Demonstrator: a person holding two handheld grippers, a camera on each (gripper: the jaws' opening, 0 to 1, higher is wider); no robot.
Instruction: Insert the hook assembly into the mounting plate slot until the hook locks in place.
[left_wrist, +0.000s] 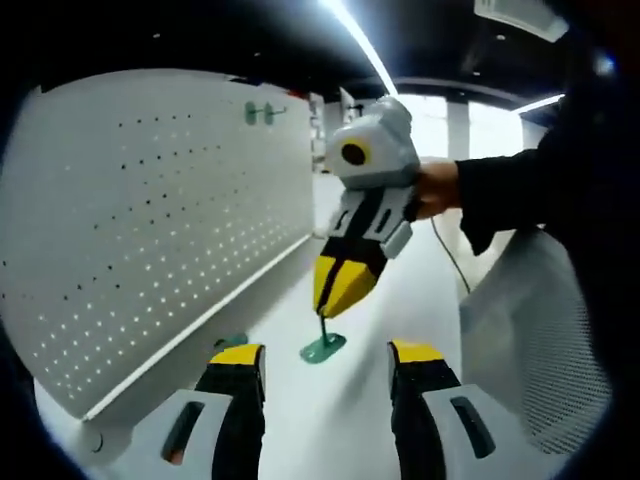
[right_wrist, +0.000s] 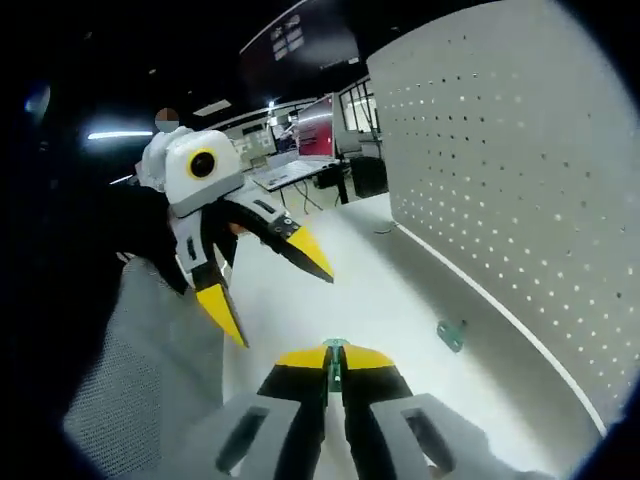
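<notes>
A green hook piece (left_wrist: 323, 347), a thin stem on a flat base, hangs from my right gripper (left_wrist: 335, 300), which points down at the white table and is shut on the stem. In the right gripper view the green stem (right_wrist: 335, 362) shows pinched between the shut yellow tips of the right gripper (right_wrist: 335, 355). My left gripper (left_wrist: 326, 353) is open, its jaws on either side of the hook's base and apart from it. In the right gripper view the left gripper (right_wrist: 268, 285) stands open to the left. A small green part (right_wrist: 451, 335) lies at the pegboard's foot (left_wrist: 232, 340).
A large white pegboard (left_wrist: 150, 220) stands along the table edge (right_wrist: 520, 180). A green hook (left_wrist: 262, 112) is mounted high on it. A person's hand (left_wrist: 437, 187) and dark sleeve hold the right gripper. Grey mesh fabric (left_wrist: 540, 330) lies on the right. Desks and monitors (right_wrist: 300, 150) stand far behind.
</notes>
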